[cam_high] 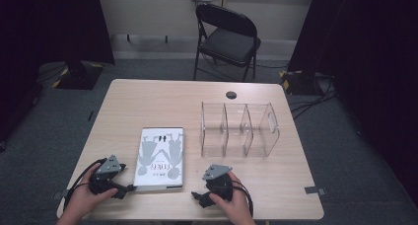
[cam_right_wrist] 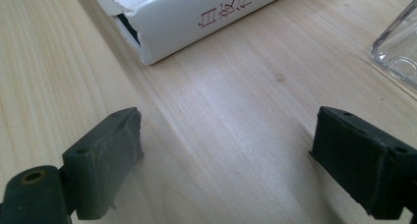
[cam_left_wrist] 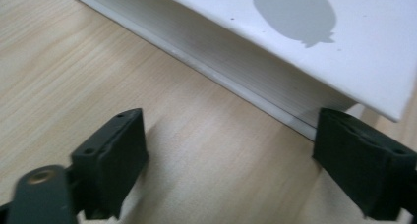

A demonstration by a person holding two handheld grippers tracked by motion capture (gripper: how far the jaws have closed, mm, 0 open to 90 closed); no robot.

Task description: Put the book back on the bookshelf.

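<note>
A white book [cam_high: 160, 158] lies flat on the pale wooden worktop [cam_high: 148, 101], near the person's edge and left of a clear acrylic divider rack [cam_high: 239, 130] that stands well apart from it. In the high view the left gripper [cam_high: 129, 188] sits just beside the book's near left corner, and the right gripper [cam_high: 196, 196] rests off its near right corner; both hands wrap the bodies, so the fingers there are small and hard to make out. The left gripper view shows its fingers [cam_left_wrist: 110, 157] spread wide with bare worktop between them; the right-hand one looks to sit against the book's [cam_left_wrist: 275, 47] lower edge, though whether it touches cannot be told. The cover's grey figure is cut off at the top. The right gripper view shows its fingers [cam_right_wrist: 105, 157] wide apart over bare wood, holding nothing, with the book's [cam_right_wrist: 196, 17] spine, red characters and a torn corner ahead, and a corner of the rack [cam_right_wrist: 398, 52] cut off at the right.
</note>
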